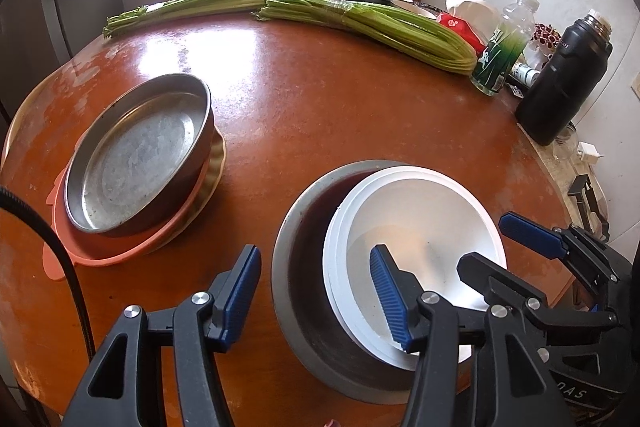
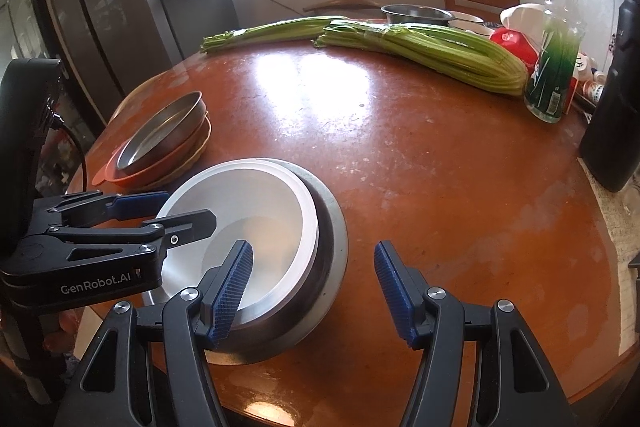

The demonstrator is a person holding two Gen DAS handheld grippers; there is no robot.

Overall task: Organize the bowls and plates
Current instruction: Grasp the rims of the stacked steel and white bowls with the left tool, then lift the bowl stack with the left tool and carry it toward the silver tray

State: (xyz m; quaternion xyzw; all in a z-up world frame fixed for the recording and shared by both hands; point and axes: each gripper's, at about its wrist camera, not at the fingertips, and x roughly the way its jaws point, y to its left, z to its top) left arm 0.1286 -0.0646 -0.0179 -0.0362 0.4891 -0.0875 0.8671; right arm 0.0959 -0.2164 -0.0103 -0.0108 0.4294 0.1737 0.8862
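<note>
Low in the frame, the white bowls (image 2: 256,223) sit tilted inside a steel bowl (image 2: 328,251) on the worktop (image 2: 400,155). Both the left hand-held gripper (image 1: 316,291) and right hand-held gripper (image 2: 314,291) gape apart. The bowls look light, rigid and slippery; pinching the rim seems best.

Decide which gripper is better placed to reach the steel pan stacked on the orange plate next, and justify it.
Left, probably. The steel pan lies just left of the open left gripper, with bare table between. The right gripper would have to cross the white bowls.
</note>
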